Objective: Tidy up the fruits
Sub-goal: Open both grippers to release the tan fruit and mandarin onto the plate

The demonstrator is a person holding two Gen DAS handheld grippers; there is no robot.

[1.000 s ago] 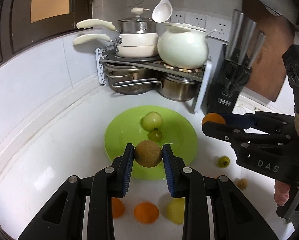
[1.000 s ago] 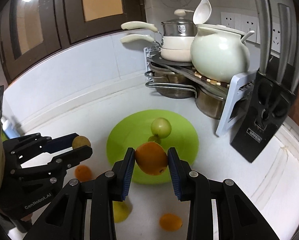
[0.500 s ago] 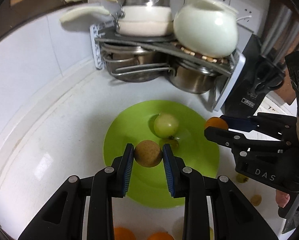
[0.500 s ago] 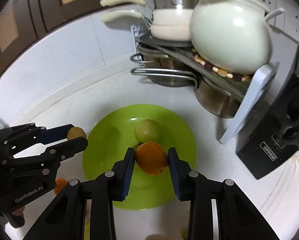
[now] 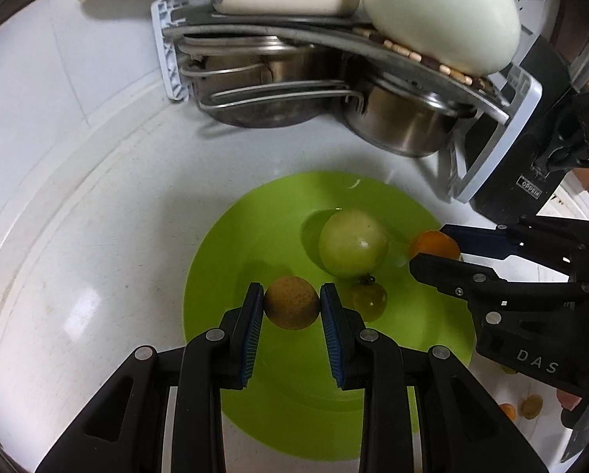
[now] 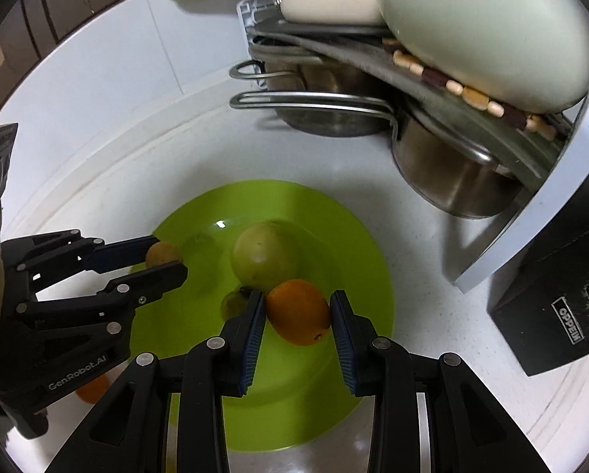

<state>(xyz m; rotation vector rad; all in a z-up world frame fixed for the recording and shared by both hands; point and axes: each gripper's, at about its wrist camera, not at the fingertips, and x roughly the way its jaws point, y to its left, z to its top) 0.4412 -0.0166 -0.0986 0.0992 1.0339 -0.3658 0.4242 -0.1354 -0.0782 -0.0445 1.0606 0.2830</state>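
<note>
A lime-green plate (image 5: 231, 260) (image 6: 357, 244) lies on the white counter. On it sit a large pale green fruit (image 5: 352, 243) (image 6: 263, 257) and a small dark green fruit (image 5: 367, 299) (image 6: 231, 304). My left gripper (image 5: 292, 302) (image 6: 162, 261) is shut on a brown round fruit (image 5: 291, 302) (image 6: 161, 253), low over the plate's left part. My right gripper (image 6: 297, 311) (image 5: 432, 252) is shut on an orange (image 6: 298, 311) (image 5: 434, 243), low over the plate's right part, beside the pale green fruit.
A rack with steel pots (image 5: 396, 118) (image 6: 444, 165), a cream pot (image 5: 440, 12) and a pan stands close behind the plate. A black knife block (image 5: 526, 181) (image 6: 562, 307) stands at the right. Small loose fruits (image 5: 530, 406) lie on the counter at the front right, another orange (image 6: 93, 390) at the front left.
Both grippers have moved forward and down over the plate with their fruits still held. The plate and rack now look larger and closer.
</note>
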